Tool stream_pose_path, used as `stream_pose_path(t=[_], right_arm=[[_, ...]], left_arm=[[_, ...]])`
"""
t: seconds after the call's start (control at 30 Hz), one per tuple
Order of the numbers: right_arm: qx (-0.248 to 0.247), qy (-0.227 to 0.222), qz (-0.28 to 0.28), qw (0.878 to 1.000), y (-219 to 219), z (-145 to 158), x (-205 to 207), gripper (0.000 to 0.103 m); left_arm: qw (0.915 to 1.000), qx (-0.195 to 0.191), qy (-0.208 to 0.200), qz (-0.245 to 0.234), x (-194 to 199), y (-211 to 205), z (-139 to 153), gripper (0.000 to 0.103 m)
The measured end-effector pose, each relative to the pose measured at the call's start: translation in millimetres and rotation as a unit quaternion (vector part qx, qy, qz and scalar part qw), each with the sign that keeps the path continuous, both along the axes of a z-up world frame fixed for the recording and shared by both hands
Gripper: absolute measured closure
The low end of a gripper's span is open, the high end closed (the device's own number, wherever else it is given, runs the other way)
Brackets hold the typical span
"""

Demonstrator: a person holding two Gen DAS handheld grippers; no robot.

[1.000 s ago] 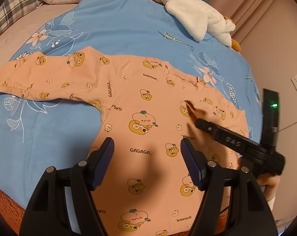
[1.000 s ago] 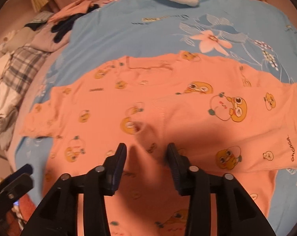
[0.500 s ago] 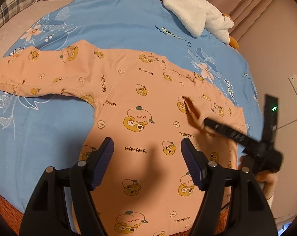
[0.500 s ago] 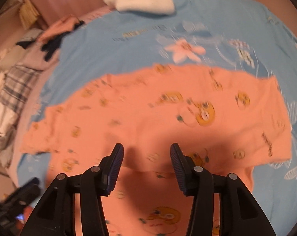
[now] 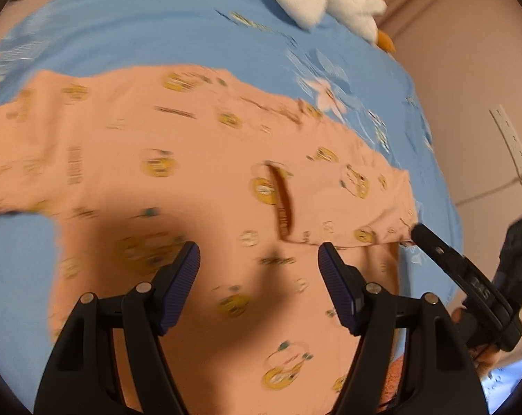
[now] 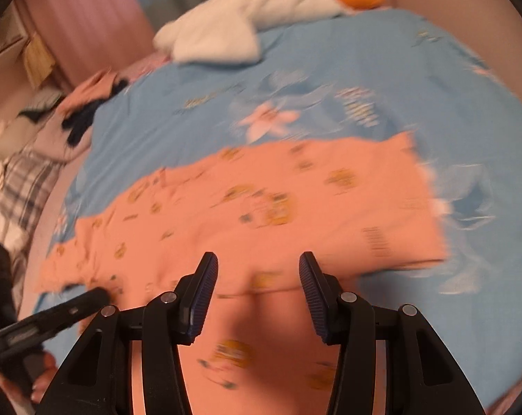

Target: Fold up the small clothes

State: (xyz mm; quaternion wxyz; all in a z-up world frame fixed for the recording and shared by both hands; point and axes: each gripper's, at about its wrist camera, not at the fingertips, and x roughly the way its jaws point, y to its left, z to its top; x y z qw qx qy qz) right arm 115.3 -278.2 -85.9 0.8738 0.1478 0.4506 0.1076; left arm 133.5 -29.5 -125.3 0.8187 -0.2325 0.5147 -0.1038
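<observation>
Under me spreads a bed covered by a blue sheet [image 6: 330,79] printed with pale flowers and leaves. At its far end lies a white plush toy [image 6: 247,17] with an orange beak. Pink curtains [image 6: 84,20] hang behind the bed. To my right stands a plain pinkish wall [image 5: 468,79] carrying a white power strip [image 5: 510,145] with a cord running from it. Off to my left I see a plaid blanket [image 6: 22,186] and a heap of dark and pink clothes [image 6: 88,103]. The light is warm and dim
</observation>
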Motion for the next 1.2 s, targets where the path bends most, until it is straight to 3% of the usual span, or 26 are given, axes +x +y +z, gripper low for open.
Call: stream_pose_path(t=[0.17, 0.4, 0.47, 0.5, 0.63, 0.7, 0.73, 0.83, 0.97, 1.2], right_arm=[[0.007, 0.02, -0.053, 0.998, -41, -15, -12, 0.054], [0.028, 0.044, -0.102, 0.993, -78, -32, -29, 0.054], [0.035, 0.045, -0.112, 0.992, -84, -34, -30, 0.054], [0.039, 0.046, -0.116, 0.991, -87, -35, -31, 0.054], [0.053, 0.045, -0.121, 0.99, -91, -37, -34, 0.054], [0.056, 0.046, -0.123, 0.99, -93, -38, -34, 0.054], [0.057, 0.046, -0.123, 0.99, -93, -38, -35, 0.054], [0.06, 0.048, -0.126, 0.989, -94, -39, -36, 0.054], [0.061, 0.045, -0.129, 0.989, -95, -37, -38, 0.054], [0.061, 0.04, -0.136, 0.988, -100, -34, -41, 0.054]], left_arm=[[0.9983, -0.053, 0.02, -0.012, 33, -13, -18, 0.034], [0.9989, -0.043, 0.017, -0.013, 62, -30, -22, 0.038], [0.999, -0.039, 0.018, -0.011, 67, -36, -23, 0.048], [0.9991, -0.035, 0.02, -0.01, 67, -39, -24, 0.057], [0.9997, 0.011, 0.023, -0.008, 69, -49, -21, 0.084], [0.9992, 0.032, 0.023, -0.01, 70, -55, -18, 0.088], [0.9992, 0.032, 0.021, -0.014, 70, -57, -16, 0.095], [0.9985, -0.008, 0.031, -0.044, 73, -64, -11, 0.095], [0.9986, 0.029, 0.008, -0.043, 70, -74, 0, 0.096], [0.9983, 0.022, -0.038, -0.039, 66, -76, 38, 0.096]])
